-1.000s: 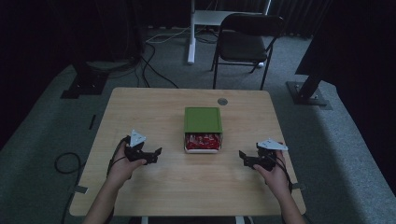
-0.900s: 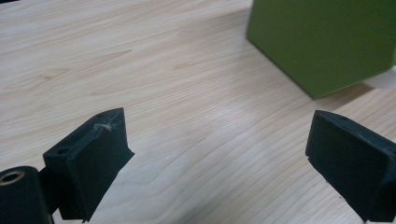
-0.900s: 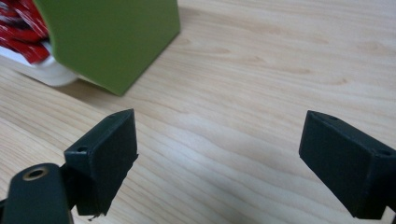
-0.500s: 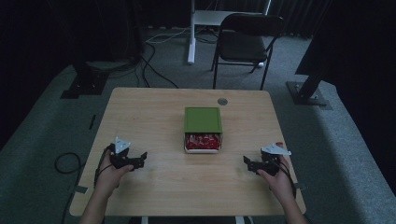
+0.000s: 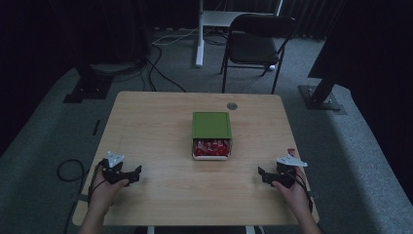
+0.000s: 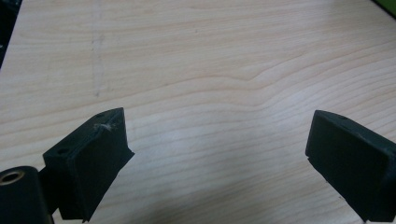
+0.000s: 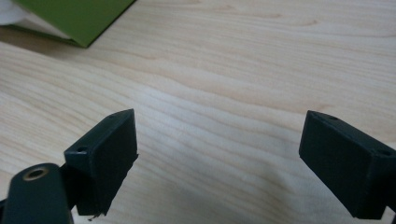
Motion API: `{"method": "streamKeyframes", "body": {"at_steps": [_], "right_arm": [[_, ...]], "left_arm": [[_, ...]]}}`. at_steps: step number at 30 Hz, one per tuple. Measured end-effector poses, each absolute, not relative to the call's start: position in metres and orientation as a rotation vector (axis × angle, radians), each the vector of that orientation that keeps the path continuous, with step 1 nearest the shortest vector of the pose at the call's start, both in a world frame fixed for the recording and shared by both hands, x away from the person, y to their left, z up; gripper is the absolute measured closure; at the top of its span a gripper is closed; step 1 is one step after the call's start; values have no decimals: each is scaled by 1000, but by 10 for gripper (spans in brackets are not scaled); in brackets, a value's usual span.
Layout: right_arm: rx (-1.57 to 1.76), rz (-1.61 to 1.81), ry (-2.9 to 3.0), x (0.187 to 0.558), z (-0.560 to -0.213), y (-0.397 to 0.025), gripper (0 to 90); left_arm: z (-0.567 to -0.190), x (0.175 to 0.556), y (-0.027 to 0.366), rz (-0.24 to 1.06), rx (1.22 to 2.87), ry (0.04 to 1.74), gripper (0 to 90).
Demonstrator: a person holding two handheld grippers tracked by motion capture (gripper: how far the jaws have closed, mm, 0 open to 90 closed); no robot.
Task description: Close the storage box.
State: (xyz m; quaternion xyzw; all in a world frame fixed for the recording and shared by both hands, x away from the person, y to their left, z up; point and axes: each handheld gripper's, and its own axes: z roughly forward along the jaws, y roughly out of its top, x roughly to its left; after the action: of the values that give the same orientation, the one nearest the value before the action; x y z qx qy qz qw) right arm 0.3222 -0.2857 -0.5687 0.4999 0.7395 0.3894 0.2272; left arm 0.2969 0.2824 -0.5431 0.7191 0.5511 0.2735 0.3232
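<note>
Apparently the work on the box (image 5: 211,135) has either not begun or is over: the pictures cannot settle which. Both tools rest low near the desk's (image 5: 146,122) front edge, well apart from it, the left tool (image 5: 127,174) on one side and the right tool (image 5: 266,175) on the other. Each stands with jaws spread wide and nothing between them, bare wood beneath. The box sits mid-desk, its green lid (image 5: 211,125) slid back, so the near end is open on red packets (image 5: 210,146) in a white tray. Its green corner (image 7: 77,18) shows in the right gripper view.
</note>
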Motion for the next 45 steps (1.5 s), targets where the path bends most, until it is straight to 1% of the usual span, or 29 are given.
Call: {"method": "streamKeyframes", "body": {"at_steps": [16,21,22,23,26,34,40,42,45], "right_arm": [[1444,997,2024,314,-577,-290,111],[1471,953,2024,314,-578,-290,111],[1474,948,2023,314,-578,-290,115],[1477,940,2023,314,-578,-290,153],[1483,915,2016,314,-579,-289,142],[1482,908,2023,314,-579,-288,127],[1483,907,2022,314,-579,-288,126],[1483,908,2022,314,-579,-288,125],[1484,909,2021,314,-579,-288,125]], "left_arm": [[-555,279,302,711,1872,1568,67],[-557,274,308,732,1862,1617,67],[-558,273,309,733,1856,1625,67],[-559,273,310,731,1855,1635,67],[-561,271,312,737,1845,1659,67],[-567,270,315,735,1854,1693,67],[-569,271,315,717,1820,1701,66],[-571,271,315,720,1818,1687,42],[-571,271,315,720,1818,1686,39]]}}
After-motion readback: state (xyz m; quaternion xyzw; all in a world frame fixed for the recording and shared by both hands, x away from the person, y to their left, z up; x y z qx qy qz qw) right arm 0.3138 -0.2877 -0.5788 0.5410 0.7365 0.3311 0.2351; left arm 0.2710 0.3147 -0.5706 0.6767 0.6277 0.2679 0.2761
